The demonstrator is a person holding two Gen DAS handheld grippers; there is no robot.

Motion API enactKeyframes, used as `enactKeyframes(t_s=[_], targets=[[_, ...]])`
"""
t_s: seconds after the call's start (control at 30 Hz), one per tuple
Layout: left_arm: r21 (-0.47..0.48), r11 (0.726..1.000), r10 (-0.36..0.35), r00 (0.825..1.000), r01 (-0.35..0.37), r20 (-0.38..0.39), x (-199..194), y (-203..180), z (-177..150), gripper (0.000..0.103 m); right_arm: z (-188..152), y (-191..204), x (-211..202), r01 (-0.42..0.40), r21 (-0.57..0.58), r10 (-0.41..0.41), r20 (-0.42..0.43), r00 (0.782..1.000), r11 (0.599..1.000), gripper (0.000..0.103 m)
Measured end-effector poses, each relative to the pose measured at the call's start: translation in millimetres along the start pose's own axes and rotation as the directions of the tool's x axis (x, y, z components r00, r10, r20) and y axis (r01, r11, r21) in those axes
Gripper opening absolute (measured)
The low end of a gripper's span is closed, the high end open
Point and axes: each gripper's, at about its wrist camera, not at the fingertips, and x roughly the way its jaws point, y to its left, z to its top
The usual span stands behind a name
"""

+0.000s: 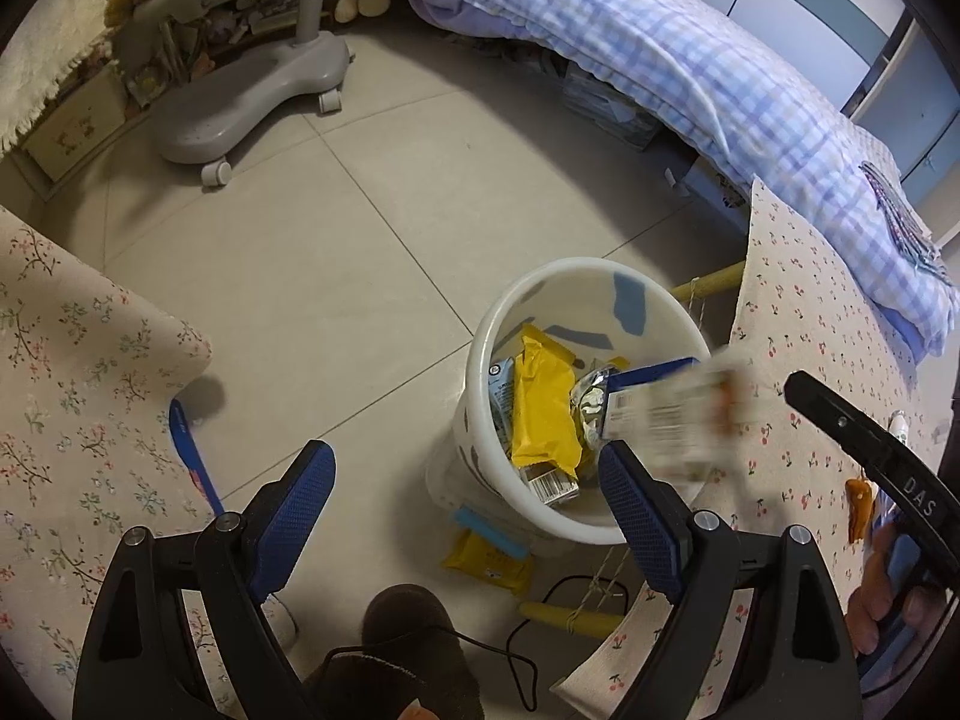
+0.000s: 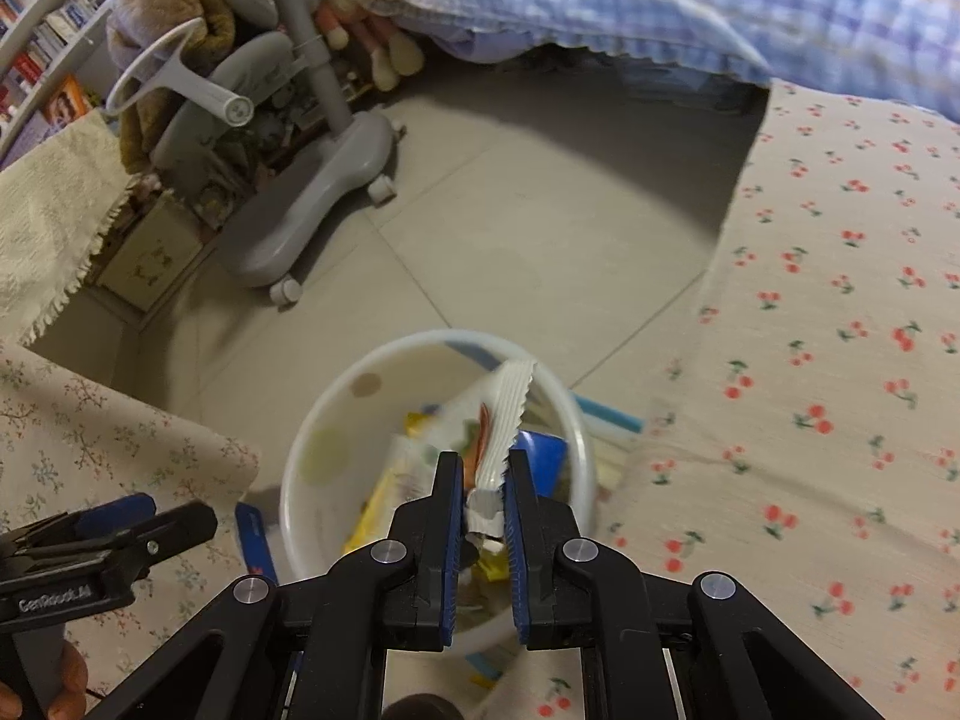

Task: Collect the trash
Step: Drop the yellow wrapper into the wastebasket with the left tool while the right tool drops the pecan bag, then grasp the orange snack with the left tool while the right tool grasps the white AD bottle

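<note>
A white bin (image 1: 510, 312) stands on the tiled floor with yellow, blue and silver wrappers (image 1: 543, 414) inside. My left gripper (image 1: 465, 483) is open and empty, just in front of the bin. My right gripper (image 2: 485, 468) is shut on a white wrapper (image 2: 507, 414) with a serrated edge, held over the bin (image 2: 336, 414). That wrapper shows blurred in the left wrist view (image 1: 666, 414) above the bin's right rim. A yellow packet (image 1: 489, 558) and a blue strip (image 1: 192, 456) lie on the floor beside the bin.
Floral cloths (image 1: 72, 396) (image 2: 840, 360) hang on both sides of the bin. A grey wheeled chair base (image 1: 240, 102) stands at the back left, a bed with a checked quilt (image 1: 690, 72) at the back right. A black cable (image 1: 528, 654) and yellow wooden bars (image 1: 708, 282) lie near the bin.
</note>
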Motion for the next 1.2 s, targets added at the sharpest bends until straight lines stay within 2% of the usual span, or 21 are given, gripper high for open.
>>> enactKeyframes(t_s=[0.03, 0.1, 0.27, 0.33, 0.47, 0.63, 0.97, 1.2], targets=[[0.004, 1.000, 0.000, 1.000, 0.000, 0.000, -0.9, 0.4, -0.2, 0.091, -0.3, -1.2, 1.7, 0.003, 0.018, -0.003, -0.011, 1.000, 1.000, 0.042], [0.012, 1.000, -0.001, 1.000, 0.001, 0.001, -2.0, -2.4, -0.2, 0.091, -1.9, -1.9, -0.4, 0.008, 0.025, -0.007, -0.008, 1.000, 1.000, 0.054], [0.035, 0.999, -0.022, 1.000, 0.023, -0.008, -3.4, -15.1, -0.5, 0.091, -7.7, -2.2, -22.5, 0.077, -0.023, -0.077, -0.002, 0.997, 0.997, 0.055], [0.051, 0.998, -0.034, 0.999, 0.034, -0.008, -4.8, -25.9, -1.4, 0.091, -11.3, -7.8, -35.8, 0.132, -0.039, -0.132, 0.005, 0.991, 0.990, 0.060], [0.098, 0.993, -0.068, 0.998, 0.069, -0.017, -5.4, -58.0, -4.7, 0.091, -19.5, -29.3, -64.6, 0.226, -0.044, -0.225, 0.016, 0.974, 0.973, 0.062], [0.163, 0.981, -0.095, 0.995, 0.100, -0.036, -6.4, -102.4, -13.6, 0.091, -31.2, -69.1, -106.8, 0.295, 0.014, -0.295, 0.034, 0.955, 0.955, 0.071], [0.261, 0.953, -0.143, 0.987, 0.156, -0.069, -6.6, -184.2, -30.5, 0.091, -60.3, -152.9, -178.6, 0.408, 0.129, -0.413, 0.005, 0.911, 0.904, 0.075], [0.330, 0.929, -0.143, 0.985, 0.168, -0.100, 4.7, -239.1, -41.4, 0.091, -76.2, -209.9, -209.6, 0.440, 0.237, -0.446, -0.030, 0.894, 0.866, 0.077]])
